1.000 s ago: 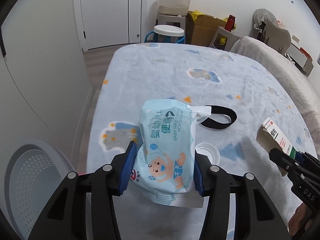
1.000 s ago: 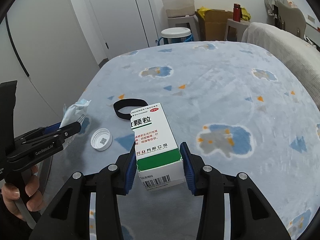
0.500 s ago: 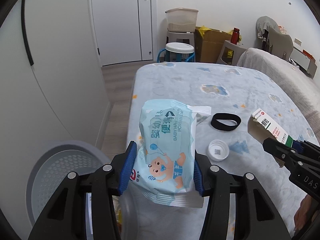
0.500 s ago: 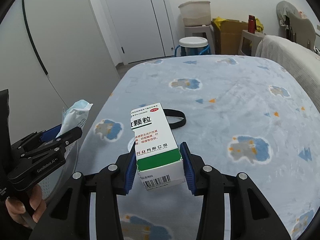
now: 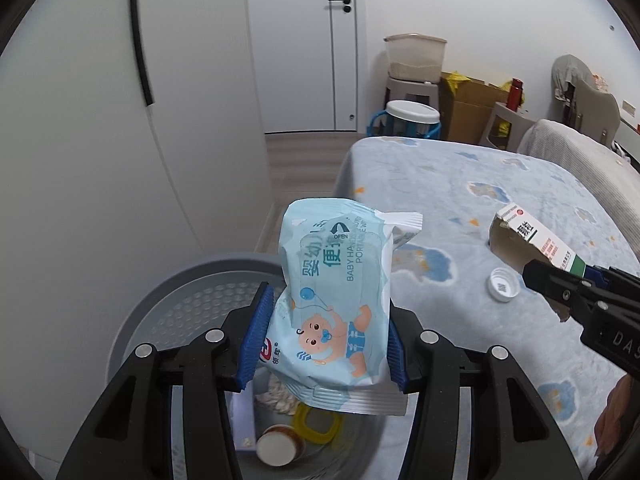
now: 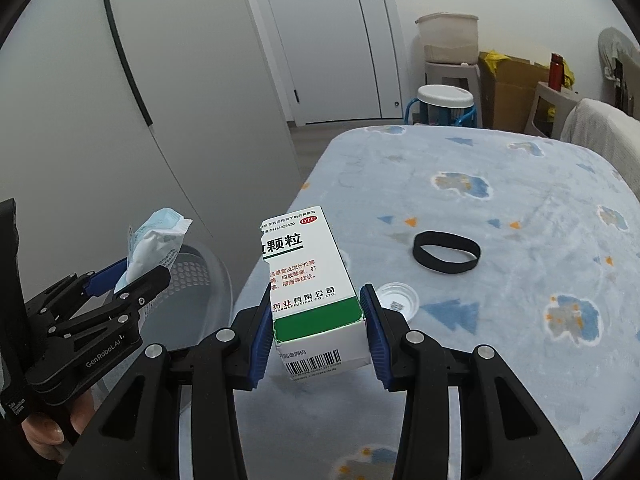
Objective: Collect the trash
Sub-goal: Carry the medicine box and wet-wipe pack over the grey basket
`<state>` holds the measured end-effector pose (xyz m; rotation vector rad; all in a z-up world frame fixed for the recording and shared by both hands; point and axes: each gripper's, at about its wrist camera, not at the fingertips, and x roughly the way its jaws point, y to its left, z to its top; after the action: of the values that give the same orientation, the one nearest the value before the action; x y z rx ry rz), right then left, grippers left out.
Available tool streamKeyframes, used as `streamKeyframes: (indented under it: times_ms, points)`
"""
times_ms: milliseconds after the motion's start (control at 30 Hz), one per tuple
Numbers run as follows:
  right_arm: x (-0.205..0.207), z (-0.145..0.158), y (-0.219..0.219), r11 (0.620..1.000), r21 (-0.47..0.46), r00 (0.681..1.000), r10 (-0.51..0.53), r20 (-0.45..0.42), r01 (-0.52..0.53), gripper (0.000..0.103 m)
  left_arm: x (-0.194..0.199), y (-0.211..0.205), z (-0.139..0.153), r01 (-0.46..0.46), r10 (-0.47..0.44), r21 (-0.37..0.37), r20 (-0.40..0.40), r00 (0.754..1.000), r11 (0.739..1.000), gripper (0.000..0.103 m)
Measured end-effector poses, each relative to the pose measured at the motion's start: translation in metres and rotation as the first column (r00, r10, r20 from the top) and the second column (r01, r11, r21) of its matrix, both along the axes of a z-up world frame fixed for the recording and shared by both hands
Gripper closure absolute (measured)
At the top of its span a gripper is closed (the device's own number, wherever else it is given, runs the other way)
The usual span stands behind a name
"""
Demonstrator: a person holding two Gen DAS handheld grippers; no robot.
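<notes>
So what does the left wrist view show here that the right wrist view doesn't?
Only the left wrist view looks into the grey bin: a yellow ring, a small cup and crumpled paper lie in it. It also shows the wipes pack from the front, in the left claw.

Only the right wrist view shows the black band lying on the bed, and the barcode end of the medicine box in the right claw.

Both show the wipes pack, the box, the bottle cap, the bin, the bed and both claws.
</notes>
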<state>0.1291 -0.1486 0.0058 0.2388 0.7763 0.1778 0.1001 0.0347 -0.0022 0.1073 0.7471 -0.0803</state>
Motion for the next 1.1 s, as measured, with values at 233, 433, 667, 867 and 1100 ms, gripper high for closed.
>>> streamKeyframes:
  times_ms: [233, 433, 667, 867, 1100]
  points:
    - [0.010, 0.005, 0.034, 0.996, 0.032, 0.997, 0.081, -0.001, -0.081, 0.062, -0.020, 0.040, -0.001, -0.070, 0.070, 0.008, 0.016, 0.997, 0.997, 0.054]
    - [0.012, 0.009, 0.061, 0.989, 0.038, 0.990, 0.140, -0.006, -0.140, 0.062, -0.035, 0.073, -0.004, -0.135, 0.135, -0.005, 0.007, 0.991, 0.991, 0.054]
    - [0.017, 0.014, 0.100, 0.974, 0.015, 0.974, 0.226, -0.004, -0.225, 0.062, -0.043, 0.107, -0.005, -0.208, 0.208, -0.031, 0.003, 0.978, 0.978, 0.054]
    - [0.022, 0.010, 0.121, 0.960, 0.017, 0.960, 0.279, -0.004, -0.279, 0.062, -0.043, 0.120, -0.007, -0.234, 0.234, -0.028, -0.005, 0.972, 0.972, 0.054]
    - [0.028, -0.003, 0.125, 0.954, 0.037, 0.954, 0.298, -0.027, -0.297, 0.062, -0.038, 0.127, -0.013, -0.247, 0.247, -0.016, -0.029, 0.969, 0.969, 0.054]
